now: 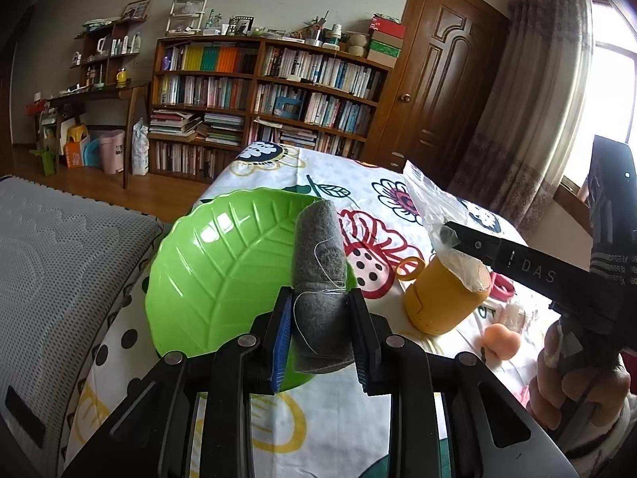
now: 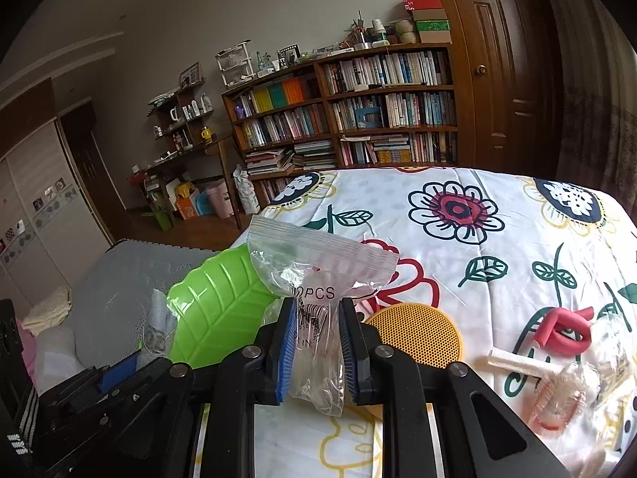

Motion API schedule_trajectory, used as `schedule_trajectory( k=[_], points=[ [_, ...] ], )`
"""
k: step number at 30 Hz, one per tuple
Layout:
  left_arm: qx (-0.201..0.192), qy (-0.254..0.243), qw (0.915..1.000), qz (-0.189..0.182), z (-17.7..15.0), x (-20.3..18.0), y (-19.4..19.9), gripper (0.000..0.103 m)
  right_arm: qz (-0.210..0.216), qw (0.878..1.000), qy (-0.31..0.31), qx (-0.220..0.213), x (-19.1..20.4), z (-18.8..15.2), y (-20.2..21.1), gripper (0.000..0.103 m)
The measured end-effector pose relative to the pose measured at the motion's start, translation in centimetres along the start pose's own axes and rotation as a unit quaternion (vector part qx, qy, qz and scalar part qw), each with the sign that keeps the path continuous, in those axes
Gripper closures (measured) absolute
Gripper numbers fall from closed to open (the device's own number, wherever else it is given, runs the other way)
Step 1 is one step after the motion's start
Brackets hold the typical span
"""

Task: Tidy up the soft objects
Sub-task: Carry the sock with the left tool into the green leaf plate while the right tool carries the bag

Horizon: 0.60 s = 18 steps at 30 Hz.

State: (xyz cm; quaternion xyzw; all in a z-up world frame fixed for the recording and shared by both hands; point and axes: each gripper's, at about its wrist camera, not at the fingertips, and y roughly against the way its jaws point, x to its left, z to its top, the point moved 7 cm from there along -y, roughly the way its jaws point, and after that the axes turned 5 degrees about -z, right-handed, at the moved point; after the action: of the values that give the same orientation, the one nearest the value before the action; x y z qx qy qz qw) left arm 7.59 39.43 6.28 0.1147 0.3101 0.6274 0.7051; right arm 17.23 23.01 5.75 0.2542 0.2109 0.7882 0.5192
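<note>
left gripper (image 1: 320, 330) pinches the grey felt roll (image 1: 318, 263) above the green leaf plate (image 1: 207, 263) | right gripper (image 2: 317, 352) pinches a clear zip bag (image 2: 318, 275) above the yellow speaker (image 2: 418, 334) | both over the flowered cloth (image 2: 497, 263)

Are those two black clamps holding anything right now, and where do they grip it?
Left gripper pinches a rolled grey felt cloth near its lower end. Right gripper pinches a clear zip bag around its lower half.

Both wrist views look forward, close above the floral-print tablecloth (image 1: 326, 418) (image 2: 497, 263), sharing the green leaf-shaped plastic dish (image 1: 223, 271) (image 2: 223, 306).
</note>
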Motion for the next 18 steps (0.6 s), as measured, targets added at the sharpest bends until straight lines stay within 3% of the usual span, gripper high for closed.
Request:
schedule_trajectory(
  k=[14,18],
  points=[
    [0.009,0.032,0.9989,0.032,-0.2,2.8,-1.3,0.073,0.021,0.999,0.029,0.019,3.1,-1.5,-1.8,0.080],
    [0.004,0.043,0.9983,0.039,-0.2,3.5,-0.9,0.064,0.027,0.999,0.032,0.022,3.6,-1.7,-2.1,0.080]
  ],
)
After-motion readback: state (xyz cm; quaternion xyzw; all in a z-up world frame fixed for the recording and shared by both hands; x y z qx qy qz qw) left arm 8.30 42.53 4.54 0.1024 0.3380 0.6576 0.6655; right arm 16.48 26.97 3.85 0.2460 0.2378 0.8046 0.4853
